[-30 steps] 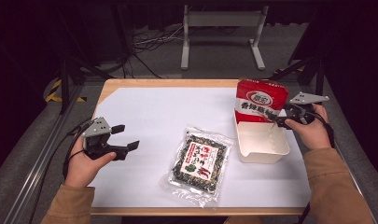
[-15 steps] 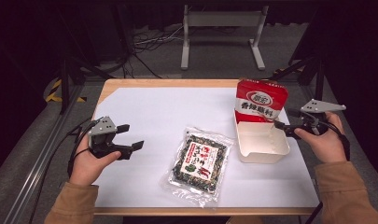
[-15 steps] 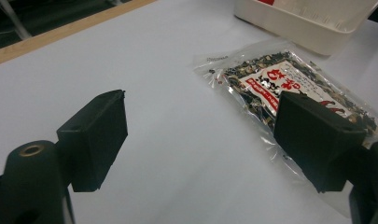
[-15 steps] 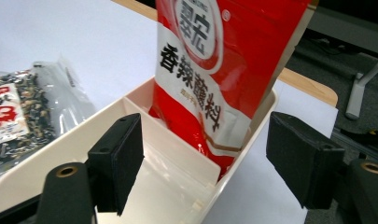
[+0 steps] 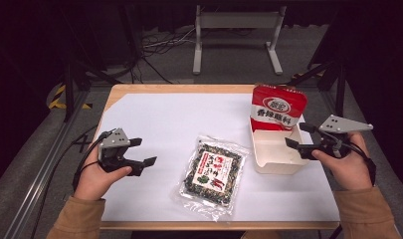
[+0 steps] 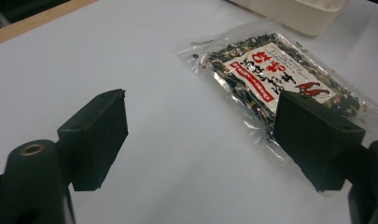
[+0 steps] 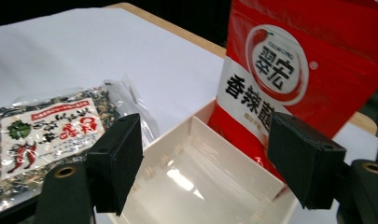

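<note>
Packing the seasoning packets into the white box

We take the white box (image 5: 276, 152) as our landmark. One red packet (image 5: 277, 110) already stands in its far end, leaning on the back wall. The clear packet (image 5: 214, 173) lies flat on the counter (image 5: 159, 119) just beside the box, on its left. Our right tool (image 5: 301, 138) hovers at the box's right rim, jaws spread and empty. Our left tool (image 5: 143, 151) waits well left of the box, also spread. We judge the clear packet goes in next: we should pinch one edge firmly, lift it clear of the rim, and lower it flat.
</note>
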{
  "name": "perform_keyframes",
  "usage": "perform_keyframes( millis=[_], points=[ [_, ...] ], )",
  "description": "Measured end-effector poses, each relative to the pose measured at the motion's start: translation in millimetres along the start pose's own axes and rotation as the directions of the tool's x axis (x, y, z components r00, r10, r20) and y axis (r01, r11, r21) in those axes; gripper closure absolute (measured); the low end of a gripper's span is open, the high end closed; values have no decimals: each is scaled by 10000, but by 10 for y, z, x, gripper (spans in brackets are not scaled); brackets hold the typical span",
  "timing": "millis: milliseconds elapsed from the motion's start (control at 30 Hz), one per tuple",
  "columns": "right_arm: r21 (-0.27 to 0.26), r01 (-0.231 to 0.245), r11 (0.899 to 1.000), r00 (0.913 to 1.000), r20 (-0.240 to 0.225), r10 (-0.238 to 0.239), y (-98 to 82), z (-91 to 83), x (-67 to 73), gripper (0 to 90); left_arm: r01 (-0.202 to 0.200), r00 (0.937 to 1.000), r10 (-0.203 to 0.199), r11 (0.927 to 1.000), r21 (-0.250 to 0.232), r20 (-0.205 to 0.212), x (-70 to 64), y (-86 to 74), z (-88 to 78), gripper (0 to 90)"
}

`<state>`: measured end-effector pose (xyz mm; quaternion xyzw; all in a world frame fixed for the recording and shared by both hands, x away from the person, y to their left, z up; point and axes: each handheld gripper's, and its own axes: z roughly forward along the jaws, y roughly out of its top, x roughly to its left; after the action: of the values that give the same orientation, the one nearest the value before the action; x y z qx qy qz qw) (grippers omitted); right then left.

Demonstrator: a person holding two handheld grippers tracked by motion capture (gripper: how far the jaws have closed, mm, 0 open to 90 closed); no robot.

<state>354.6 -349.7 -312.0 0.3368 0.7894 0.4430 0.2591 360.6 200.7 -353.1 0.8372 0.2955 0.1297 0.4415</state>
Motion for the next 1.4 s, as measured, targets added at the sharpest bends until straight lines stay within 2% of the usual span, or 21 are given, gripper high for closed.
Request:
perform_keyframes(
  millis=[200,267,367,433,533,633,700,800,900,967,1067,1133,1167,1233,1400],
  points=[
    [-300,182,9994,9993,-327,-191,44,-4,157,271,-8,10000,8,10000,79,92,-26,-9,17,190],
    [-418,301,9987,9980,-536,-323,69,16,259,271,55,9998,-57,9999,92,190,-42,-20,18,188],
    [-487,457,9978,9961,-733,-492,93,46,348,270,238,9986,-251,9993,280,460,-111,-81,35,189],
    [-689,748,9948,9936,-793,-802,101,82,412,270,187,9983,-214,9986,497,535,-149,-107,61,187],
    [-751,760,9943,9914,-1009,-834,91,122,460,270,437,9957,-478,9976,530,792,-211,-136,113,176],
    [-899,834,9924,9894,-1117,-933,82,147,506,270,247,9954,-322,9963,823,905,-276,-153,197,172],
    [-1004,1043,9895,9864,-1170,-1159,82,159,528,270,259,9944,-354,9951,954,995,-304,-170,276,167],
    [-1046,1068,9888,9852,-1230,-1195,82,168,546,269,300,9920,-443,9923,1198,1181,-332,-203,379,167],
    [-1051,1066,9887,9846,-1276,-1198,74,183,557,268,130,9917,-297,9911,1325,1249,-351,-239,484,177],
    [-1056,1077,9886,9845,-1270,-1208,71,186,558,268,214,9909,-378,9918,1262,1290,-354,-246,520,185],
    [-1048,1060,9888,9847,-1271,-1191,61,193,560,267,437,9846,-626,9922,1166,1634,-351,-262,668,191],
    [-1031,1075,9888,9848,-1256,-1201,58,196,562,265,339,9825,-581,9901,1365,1772,-378,-257,773,190],
    [-1026,1076,9889,9849,-1249,-1201,57,197,563,265,339,9825,-581,9901,1365,1772,-378,-257,773,191],
    [-1000,1086,9890,9852,-1219,-1205,55,199,566,266,267,9792,-524,9909,1317,1960,-425,-223,883,192],
    [-989,1140,9885,9846,-1217,-1257,52,208,574,264,218,9782,-483,9911,1316,2018,-471,-186,1033,180]
  ],
)
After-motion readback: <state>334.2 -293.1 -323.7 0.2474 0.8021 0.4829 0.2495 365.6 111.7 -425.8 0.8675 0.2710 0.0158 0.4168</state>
